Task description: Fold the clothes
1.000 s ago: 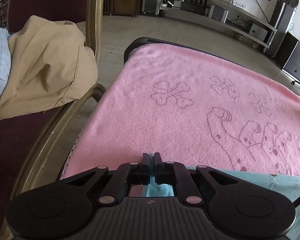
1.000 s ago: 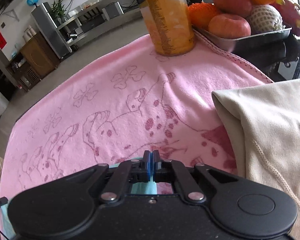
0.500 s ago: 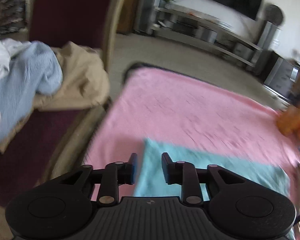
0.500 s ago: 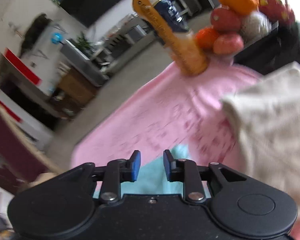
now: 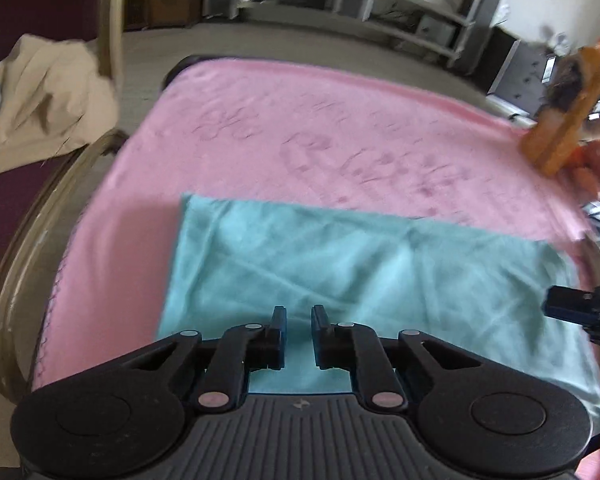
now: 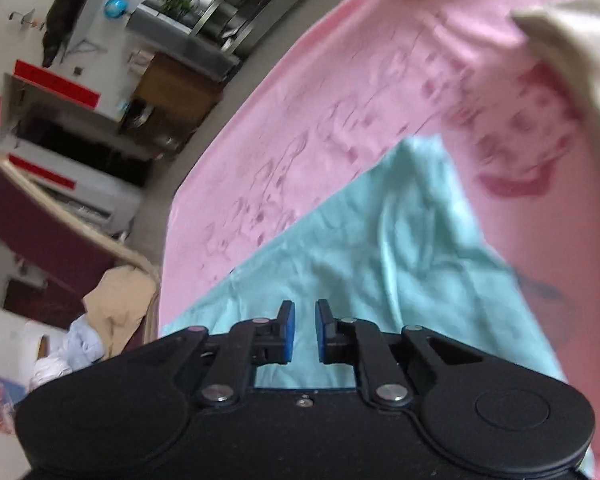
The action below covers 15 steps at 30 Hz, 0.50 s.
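Both grippers released and pulled back since 1 s ago. Left gripper (image 5: 299, 318) and right gripper (image 6: 302, 314): jaws slightly apart, holding nothing. Teal cloth (image 5: 360, 264) lies flat on pink towel (image 5: 300, 120) at near edge; beige garment (image 6: 580, 48) right.

Orange bottle (image 5: 564, 116) and cream garment (image 6: 580, 64) probably crowd right.
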Motion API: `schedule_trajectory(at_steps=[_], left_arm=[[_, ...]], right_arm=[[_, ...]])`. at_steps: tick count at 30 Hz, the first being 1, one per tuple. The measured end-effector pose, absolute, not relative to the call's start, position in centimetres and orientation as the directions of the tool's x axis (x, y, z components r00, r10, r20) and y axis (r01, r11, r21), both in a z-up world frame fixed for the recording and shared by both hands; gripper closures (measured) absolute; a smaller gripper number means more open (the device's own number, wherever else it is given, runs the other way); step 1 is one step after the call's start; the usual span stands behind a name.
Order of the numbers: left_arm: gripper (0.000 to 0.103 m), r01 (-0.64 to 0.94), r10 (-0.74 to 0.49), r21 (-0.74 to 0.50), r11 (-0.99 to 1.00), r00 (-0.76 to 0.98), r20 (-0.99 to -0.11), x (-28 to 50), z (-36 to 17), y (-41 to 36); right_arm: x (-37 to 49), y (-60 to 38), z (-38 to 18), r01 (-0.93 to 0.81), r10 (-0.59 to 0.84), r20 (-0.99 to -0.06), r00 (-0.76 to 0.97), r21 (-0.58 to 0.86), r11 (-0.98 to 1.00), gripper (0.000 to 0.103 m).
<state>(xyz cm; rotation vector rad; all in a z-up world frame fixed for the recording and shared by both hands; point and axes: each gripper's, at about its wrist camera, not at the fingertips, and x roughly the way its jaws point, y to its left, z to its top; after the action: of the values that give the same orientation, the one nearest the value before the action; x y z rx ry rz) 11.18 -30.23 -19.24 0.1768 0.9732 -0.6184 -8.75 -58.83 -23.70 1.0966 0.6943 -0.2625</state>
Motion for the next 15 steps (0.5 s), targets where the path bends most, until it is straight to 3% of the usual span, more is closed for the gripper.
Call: schedule_trajectory(at_steps=[2,3,4,11,13,15], left_arm=[[0.088,0.514,-0.375,-0.116,0.85,0.435,-0.819,11.8,-19.6,-29.4],[0.089,0.486,-0.358,-0.113,0.867,0.449,-0.819,12.0,-19.5,-28.9],[0.091,0.46,-0.342,-0.108,0.881,0.462,-0.819,12.2,-19.5,-28.4],[0.091,0.323,-0.194,-0.012,0.946,0.541,-0.818,12.6,-19.3,-25.3],[0.092,0.282,-0.17,-0.013,0.959,0.539,-0.825,12.7,-19.0,-24.0],[0.092,0.283,-0.198,-0.048,0.958,0.532,-0.823,12.1,-18.2,-23.0]], right_arm=[[-8.2,-59.0,-24.5,0.558,0.114,-0.676,0.728,0.681,0.474,0.09],[-8.7,-59.5,-24.7,0.573,0.094,-0.678,0.729,0.68,0.457,0.101],[-9.2,-60.0,-24.9,0.588,0.073,-0.68,0.73,0.679,0.439,0.103],[-16.1,-63.3,-24.2,0.803,-0.27,-0.757,0.595,0.554,0.219,0.101],[-17.0,-62.5,-23.3,0.788,-0.259,-0.745,0.615,0.568,0.238,0.093],[-17.8,-61.8,-22.5,0.771,-0.247,-0.732,0.635,0.582,0.258,0.092]])
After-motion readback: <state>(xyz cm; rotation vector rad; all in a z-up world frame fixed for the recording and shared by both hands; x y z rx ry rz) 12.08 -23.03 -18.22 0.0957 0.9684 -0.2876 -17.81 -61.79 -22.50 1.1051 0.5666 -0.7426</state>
